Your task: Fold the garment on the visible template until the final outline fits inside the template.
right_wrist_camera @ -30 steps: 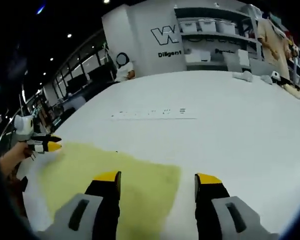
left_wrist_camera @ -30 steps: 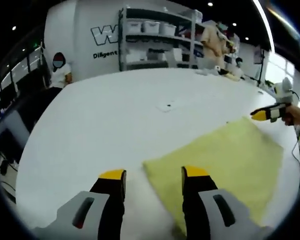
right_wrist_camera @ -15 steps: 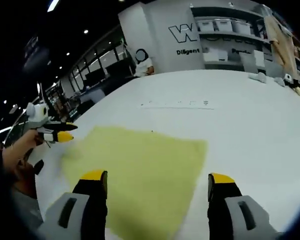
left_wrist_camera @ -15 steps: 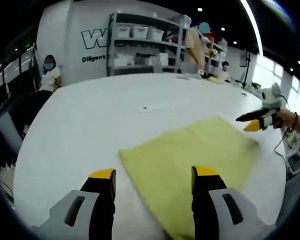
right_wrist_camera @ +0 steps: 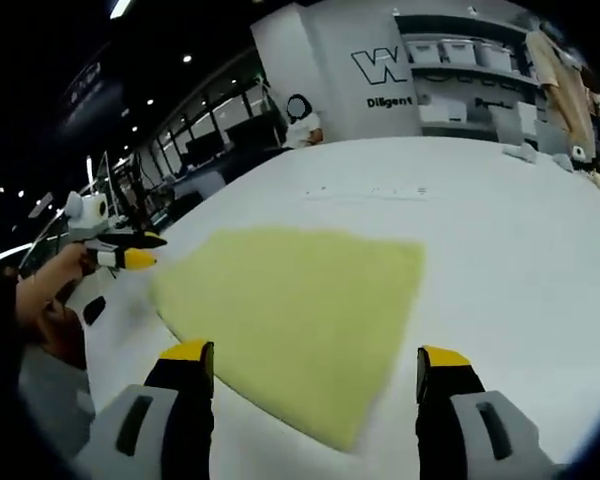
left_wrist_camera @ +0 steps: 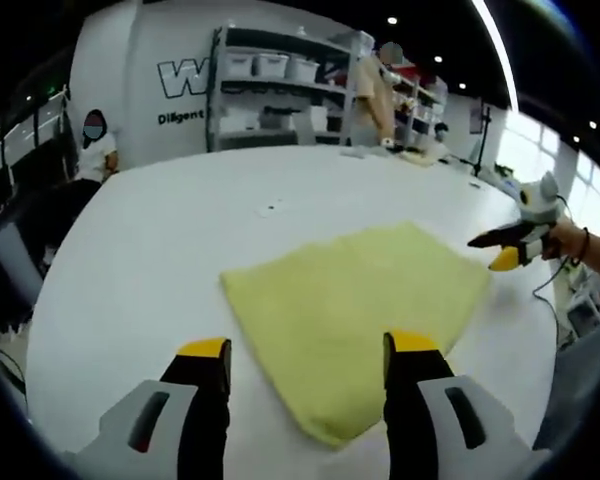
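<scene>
We see a yellow-green garment point(left_wrist_camera: 355, 310) lying flat on the white worktop point(left_wrist_camera: 160, 240), spread in a roughly four-cornered patch. In the left gripper view the left hand-held gripper point(left_wrist_camera: 305, 348) hangs above the near edge of the cloth with its yellow-tipped jaws set wide apart and nothing between them. In the right gripper view the right hand-held gripper point(right_wrist_camera: 314, 355) is likewise held wide and empty over the garment point(right_wrist_camera: 295, 300), the near corner of the cloth pointing down between its jaws.

Compared with half a second ago, more of the garment lies inside both views: its near corner, cut off before at the bottom of the left gripper view, now shows whole between the jaws, and the cloth sits nearer the middle of each picture. We take this as the cameras moving, since the whole background has shifted with it; the cloth's shape looks the same.

In the left gripper view the right hand-held gripper point(left_wrist_camera: 504, 247) shows at the right, held by a hand point(left_wrist_camera: 565, 240), its tip just beside the far right corner of the cloth. In the right gripper view the left hand-held gripper point(right_wrist_camera: 128, 252) shows at the left edge, close to the cloth's left corner.

Shelves point(left_wrist_camera: 270, 95) with bins stand against the far wall, and a seated person point(left_wrist_camera: 90, 150) is beyond the worktop.
</scene>
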The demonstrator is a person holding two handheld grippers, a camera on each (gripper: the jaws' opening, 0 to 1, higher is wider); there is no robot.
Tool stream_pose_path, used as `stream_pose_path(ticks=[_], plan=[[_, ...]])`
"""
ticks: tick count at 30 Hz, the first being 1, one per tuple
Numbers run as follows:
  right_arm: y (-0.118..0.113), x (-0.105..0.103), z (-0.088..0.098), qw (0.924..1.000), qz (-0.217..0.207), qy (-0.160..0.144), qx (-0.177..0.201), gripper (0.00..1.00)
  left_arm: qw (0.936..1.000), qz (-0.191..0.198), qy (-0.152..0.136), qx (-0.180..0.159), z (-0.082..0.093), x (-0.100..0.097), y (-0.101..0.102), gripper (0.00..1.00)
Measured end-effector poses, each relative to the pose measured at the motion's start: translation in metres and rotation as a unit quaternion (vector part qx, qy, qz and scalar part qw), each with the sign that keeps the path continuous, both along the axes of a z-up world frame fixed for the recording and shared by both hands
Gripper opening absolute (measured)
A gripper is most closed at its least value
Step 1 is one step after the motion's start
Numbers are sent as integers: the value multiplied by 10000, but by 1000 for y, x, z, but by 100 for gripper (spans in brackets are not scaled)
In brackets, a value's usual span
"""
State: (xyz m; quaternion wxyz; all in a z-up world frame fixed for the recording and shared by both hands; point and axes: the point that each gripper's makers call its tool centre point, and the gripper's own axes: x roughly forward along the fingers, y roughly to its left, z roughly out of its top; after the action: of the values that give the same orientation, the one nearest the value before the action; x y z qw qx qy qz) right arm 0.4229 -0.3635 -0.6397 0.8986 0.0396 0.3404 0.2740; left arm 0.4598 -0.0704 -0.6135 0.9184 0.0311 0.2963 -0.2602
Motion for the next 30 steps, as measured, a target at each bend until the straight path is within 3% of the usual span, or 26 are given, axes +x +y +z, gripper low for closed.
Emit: stream_pose_path(ticks=[9, 16, 22, 30], plan=[[-1, -19, -11, 9996, 213, 82, -139, 74, 9999, 43, 72, 87, -6, -20, 13, 54], [-6, -30, -17, 9993, 280, 103, -217, 62, 9992, 167, 353, 22, -23, -37, 19, 46], [-18, -34, -21, 9990, 180, 101, -406, 41, 9978, 257, 604, 2, -34, -51, 20, 39], [-21, -37, -25, 9983, 222, 39, -531, 25, 9971, 293, 696, -36, -42, -57, 18, 30]])
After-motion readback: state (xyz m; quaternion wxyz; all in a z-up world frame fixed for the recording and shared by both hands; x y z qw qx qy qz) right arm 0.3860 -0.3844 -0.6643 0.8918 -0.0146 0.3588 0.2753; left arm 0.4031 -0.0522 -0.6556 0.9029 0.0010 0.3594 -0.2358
